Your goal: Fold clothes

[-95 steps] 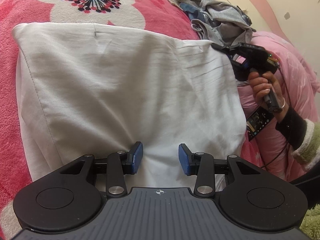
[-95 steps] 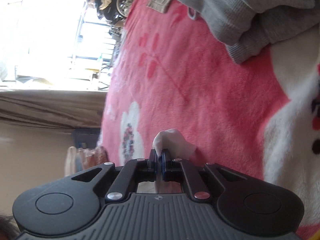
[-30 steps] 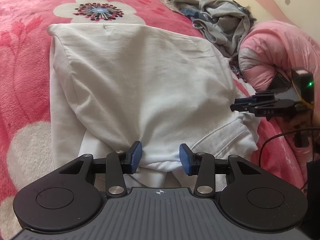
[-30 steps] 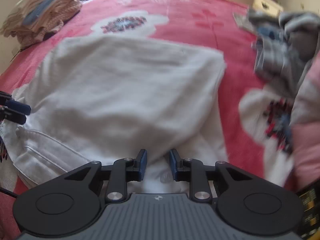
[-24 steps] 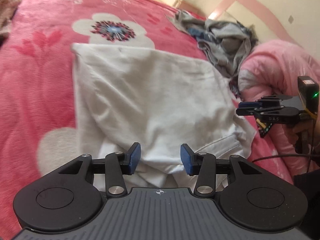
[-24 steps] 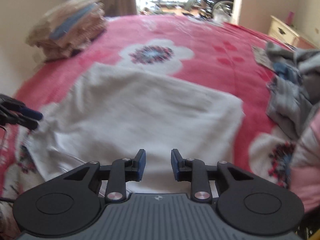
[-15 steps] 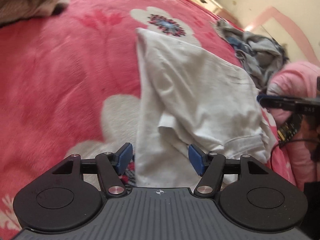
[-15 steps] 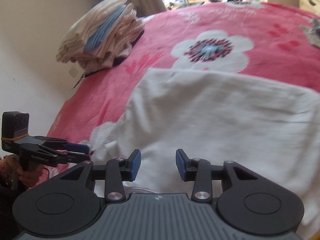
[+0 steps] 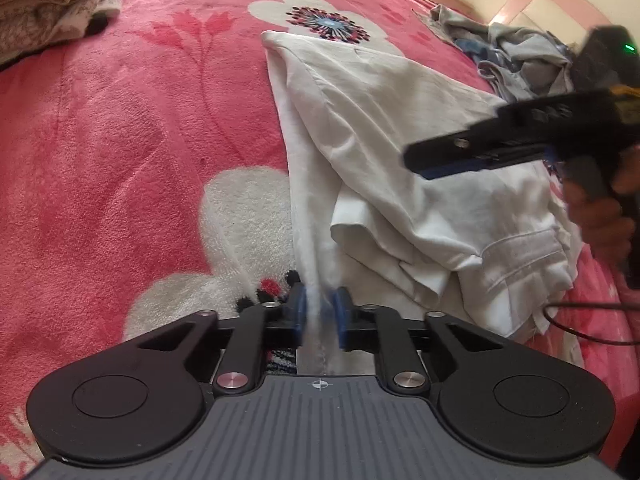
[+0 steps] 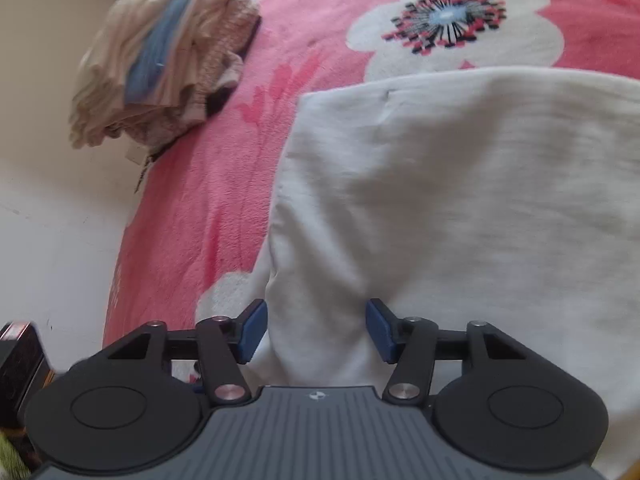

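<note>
- Left claw (image 9: 320,316): blue pads drawn in close on the near left edge of the white garment (image 9: 400,128); a strip of cloth runs up between them. Motion blur at the pads, so I cannot tell whether there is full contact.
- White garment lies on the bed, over a pink blanket (image 9: 120,140) with white flower print. In the left wrist view it sits ahead and to the right of the left claw.
- Right claw (image 10: 316,330): pads spread wide, nothing pinched. It hovers over the garment's near left part (image 10: 460,208); cloth fills the gap below the pads, and I cannot tell whether they touch it.
- In the left wrist view the right claw (image 9: 448,160) appears side-on at the right, above the garment, held by a hand (image 9: 600,216); blurred.
- Hidden or unclear: the garment's near end is cut off by both claw bodies; its right side runs out of the right wrist view. Folded layers bunch at near right with a hemmed band (image 9: 520,248); garment type not determinable.
- Long axis in the left wrist view: near to far, with the far end leaning slightly left and ending beside a flower print (image 9: 328,20).
- Stack of folded clothes (image 10: 168,56) far left; grey clothes heap (image 9: 516,56) far right, both well apart from the garment.
</note>
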Available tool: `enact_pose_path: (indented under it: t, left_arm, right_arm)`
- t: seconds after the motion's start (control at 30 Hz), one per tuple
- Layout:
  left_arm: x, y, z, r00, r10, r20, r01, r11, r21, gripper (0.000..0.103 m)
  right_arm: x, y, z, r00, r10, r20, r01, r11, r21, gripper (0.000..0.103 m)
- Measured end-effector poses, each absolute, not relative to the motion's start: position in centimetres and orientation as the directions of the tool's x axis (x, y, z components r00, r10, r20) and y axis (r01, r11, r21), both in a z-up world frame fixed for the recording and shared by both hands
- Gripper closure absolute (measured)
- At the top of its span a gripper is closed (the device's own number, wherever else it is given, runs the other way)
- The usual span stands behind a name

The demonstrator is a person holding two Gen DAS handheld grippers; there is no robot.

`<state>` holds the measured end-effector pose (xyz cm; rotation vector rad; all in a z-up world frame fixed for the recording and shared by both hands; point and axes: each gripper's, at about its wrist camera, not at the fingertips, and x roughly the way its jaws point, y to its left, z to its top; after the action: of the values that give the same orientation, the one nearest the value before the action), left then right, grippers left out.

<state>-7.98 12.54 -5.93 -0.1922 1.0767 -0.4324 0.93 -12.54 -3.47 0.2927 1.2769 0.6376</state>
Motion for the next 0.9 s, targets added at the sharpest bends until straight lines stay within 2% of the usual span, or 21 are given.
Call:
enact_pose_path:
  t: [0.17,0.37,0.47,0.57,0.63,0.67,0.7,0.77,0.9]
  left_arm:
    - [-8.4,11.4,-4.2,0.427,-0.496,-0.756,0.302,0.866,-0.398,0.1]
    - [-8.5,9.3,-3.0,0.431,-0.561,-0.707,0.391,0.822,-0.415,0.1]
    - [-8.5,8.3,-2.9,0.421,-0.588,-0.69,0.42,0.801,-0.426,0.1]
    - [-8.5,7.2,-2.7,0.408,-0.612,-0.677,0.456,0.779,-0.43,0.101]
    - [-8.5,6.5,-2.6,0.398,-0.628,-0.669,0.478,0.764,-0.433,0.101]
    - [-8.5,6.2,-2.5,0.395,-0.634,-0.665,0.489,0.758,-0.432,0.101]
    - [-8.5,5.9,-2.5,0.391,-0.639,-0.662,0.499,0.752,-0.431,0.101]
    - [-8.5,5.2,-2.3,0.386,-0.65,-0.655,0.516,0.741,-0.431,0.101]
    - [-8.0,4.4,-1.8,0.371,-0.679,-0.633,0.525,0.716,-0.46,0.101]
  right_arm:
    - [1.5,-10.9,-3.8,0.128,0.577,-0.807,-0.272,0.803,0.53,0.022]
    - [0.9,-8.5,-3.4,0.139,0.502,-0.854,-0.379,0.824,0.422,0.021]
    - [0.6,-7.3,-3.2,0.149,0.462,-0.874,-0.43,0.826,0.364,0.024]
    - [0.2,-6.9,-3.2,0.195,0.412,-0.89,-0.471,0.835,0.283,0.043]
    - [0.1,-7.4,-3.2,0.225,0.395,-0.891,-0.474,0.843,0.254,0.062]
    - [0.2,-8.0,-3.2,0.233,0.4,-0.886,-0.462,0.848,0.26,0.076]
    - [0.3,-8.7,-3.2,0.242,0.404,-0.882,-0.45,0.852,0.267,0.087]
    - [0.5,-10.0,-3.1,0.253,0.426,-0.869,-0.417,0.858,0.3,0.094]
    - [0.4,-12.7,-1.9,0.301,0.483,-0.822,-0.371,0.854,0.365,0.096]
